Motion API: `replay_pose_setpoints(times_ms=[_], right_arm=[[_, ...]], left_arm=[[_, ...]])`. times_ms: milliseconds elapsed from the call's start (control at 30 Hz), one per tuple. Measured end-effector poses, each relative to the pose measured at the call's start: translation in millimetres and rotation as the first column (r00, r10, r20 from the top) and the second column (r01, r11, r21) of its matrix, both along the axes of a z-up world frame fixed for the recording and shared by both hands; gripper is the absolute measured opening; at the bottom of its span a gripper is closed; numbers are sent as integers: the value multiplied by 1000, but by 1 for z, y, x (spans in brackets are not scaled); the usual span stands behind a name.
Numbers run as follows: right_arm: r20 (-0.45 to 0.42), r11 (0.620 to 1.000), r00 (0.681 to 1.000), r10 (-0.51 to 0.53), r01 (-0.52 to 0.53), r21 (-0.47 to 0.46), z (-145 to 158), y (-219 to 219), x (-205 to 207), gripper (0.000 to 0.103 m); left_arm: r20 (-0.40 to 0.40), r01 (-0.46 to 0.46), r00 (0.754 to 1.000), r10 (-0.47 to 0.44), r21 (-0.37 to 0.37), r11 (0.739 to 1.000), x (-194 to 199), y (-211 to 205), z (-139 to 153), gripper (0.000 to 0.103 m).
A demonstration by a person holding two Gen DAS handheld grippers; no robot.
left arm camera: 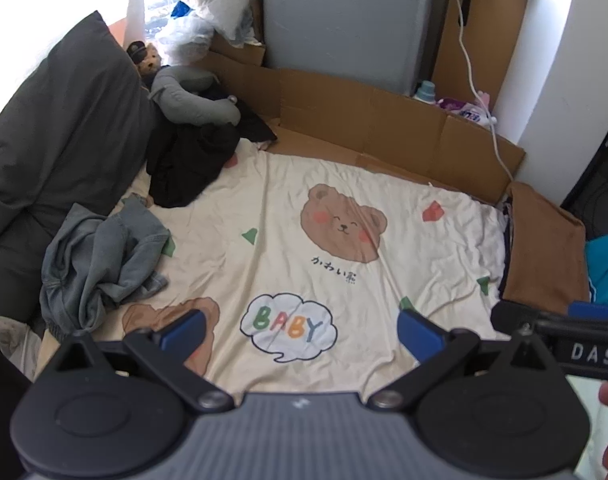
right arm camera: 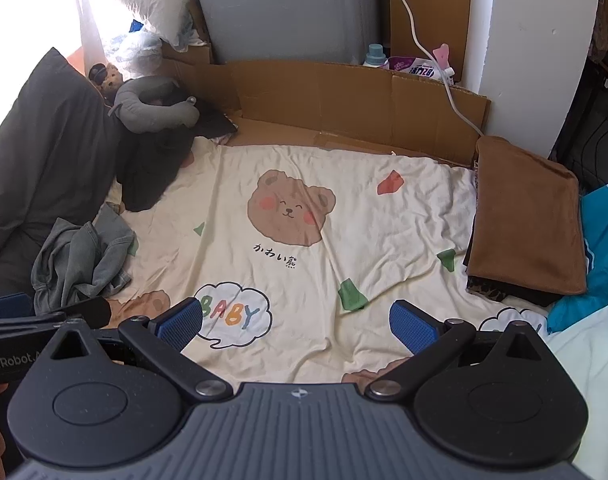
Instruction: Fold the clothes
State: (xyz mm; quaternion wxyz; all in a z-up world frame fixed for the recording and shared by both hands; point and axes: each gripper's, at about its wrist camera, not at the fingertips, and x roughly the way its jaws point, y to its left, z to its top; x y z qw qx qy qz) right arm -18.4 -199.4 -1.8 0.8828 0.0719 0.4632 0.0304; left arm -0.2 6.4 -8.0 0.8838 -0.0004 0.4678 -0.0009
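while both grippers are held above the near edge of the bed, nothing is gripped by either: the left gripper (left arm camera: 300,330) is seen with its blue pads spread wide apart over the cream bedsheet (left arm camera: 424,264), and the right gripper (right arm camera: 296,322) is likewise held with its jaws apart and empty. the sheet is printed with a brown bear face (right arm camera: 290,210) and a "baby" speech cloud (left arm camera: 290,328), the cloud being framed between the left gripper's fingers. the clothes to be folded are found at the left side of the bed: a crumpled grey-blue denim garment (left arm camera: 100,264) is heaped on the sheet's left edge, and a black garment (left arm camera: 192,160) is piled just behind it, near the top left corner of the sheet. both are well apart from the grippers. a folded brown cloth (right arm camera: 528,220) is laid flat on top of darker folded items at the right edge of the bed, and a teal printed garment (right arm camera: 602,240) is seen just beside it on the right. a dark grey pillow (left arm camera: 60,128) is propped along the left, with a grey neck pillow (right arm camera: 156,104) and a small teddy bear (left arm camera: 148,60) behind the black garment. flattened cardboard (right arm camera: 344,96) is stood along the far side of the bed, with a grey cabinet (left arm camera: 344,16) behind it and a white cable (right arm camera: 432,64) hung across it.
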Motion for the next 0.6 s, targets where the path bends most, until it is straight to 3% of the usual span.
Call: replay_pose_setpoints(times_ms=[600], right_arm=[[-5,1000,1000,-14,14,11,2,-3,7,103]], left_arm=[[-20,-6,1000,6,-3,1000,2,1,-7,103]])
